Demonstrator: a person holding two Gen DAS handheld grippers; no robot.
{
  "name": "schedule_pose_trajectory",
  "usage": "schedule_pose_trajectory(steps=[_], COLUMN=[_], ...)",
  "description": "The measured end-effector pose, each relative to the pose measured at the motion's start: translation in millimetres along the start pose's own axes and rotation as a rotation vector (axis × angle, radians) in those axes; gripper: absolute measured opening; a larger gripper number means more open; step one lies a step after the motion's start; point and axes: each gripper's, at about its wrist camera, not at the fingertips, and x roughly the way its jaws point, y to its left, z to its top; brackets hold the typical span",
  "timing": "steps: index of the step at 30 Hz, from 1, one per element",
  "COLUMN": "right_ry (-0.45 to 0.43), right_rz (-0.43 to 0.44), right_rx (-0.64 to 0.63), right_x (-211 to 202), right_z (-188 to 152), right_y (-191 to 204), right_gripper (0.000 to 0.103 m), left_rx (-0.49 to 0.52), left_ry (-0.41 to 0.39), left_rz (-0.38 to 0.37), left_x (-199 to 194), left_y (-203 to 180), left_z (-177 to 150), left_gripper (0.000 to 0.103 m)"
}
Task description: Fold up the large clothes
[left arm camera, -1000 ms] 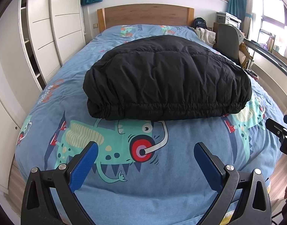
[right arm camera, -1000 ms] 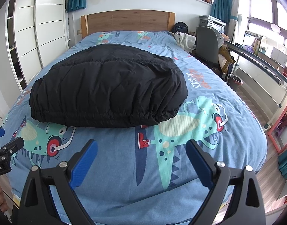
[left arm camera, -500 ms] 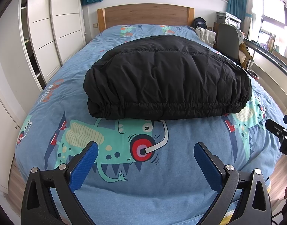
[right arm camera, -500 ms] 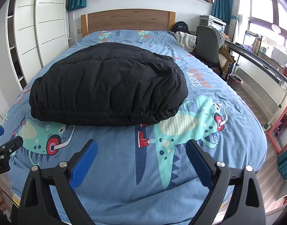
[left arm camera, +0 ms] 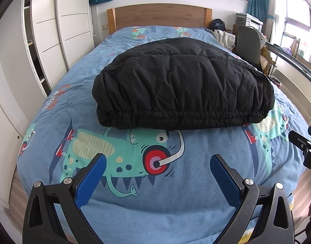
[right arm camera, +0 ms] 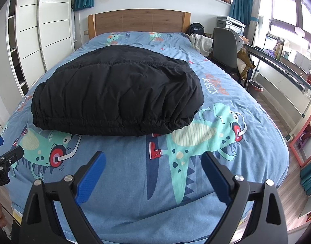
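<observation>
A black puffy jacket (left arm camera: 182,85) lies folded into a thick bundle in the middle of the bed, its elastic hem facing me; it also shows in the right wrist view (right arm camera: 118,93). My left gripper (left arm camera: 157,160) is open and empty, held above the foot of the bed, short of the jacket. My right gripper (right arm camera: 153,158) is open and empty, also short of the jacket, off its right half. The right gripper's tip shows at the right edge of the left wrist view (left arm camera: 304,142).
The bed has a blue dinosaur-print cover (left arm camera: 155,199) and a wooden headboard (left arm camera: 159,16). White wardrobes (left arm camera: 59,30) stand on the left. A grey chair (right arm camera: 224,46) with clothes, a desk and a bin (right arm camera: 255,87) stand on the right.
</observation>
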Motion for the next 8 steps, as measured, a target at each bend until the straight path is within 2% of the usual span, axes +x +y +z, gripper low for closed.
schedule_pose_trajectory(steps=[8], right_ry=[0.001], right_rz=[-0.001], right_rx=[0.000], right_x=[0.1], right_z=[0.3], right_y=[0.4], right_gripper=[0.095], left_rx=[-0.008], left_ry=[0.000], left_rz=[0.004], left_x=[0.0], left_y=[2.0], left_z=[-0.6], left_gripper=[0.100])
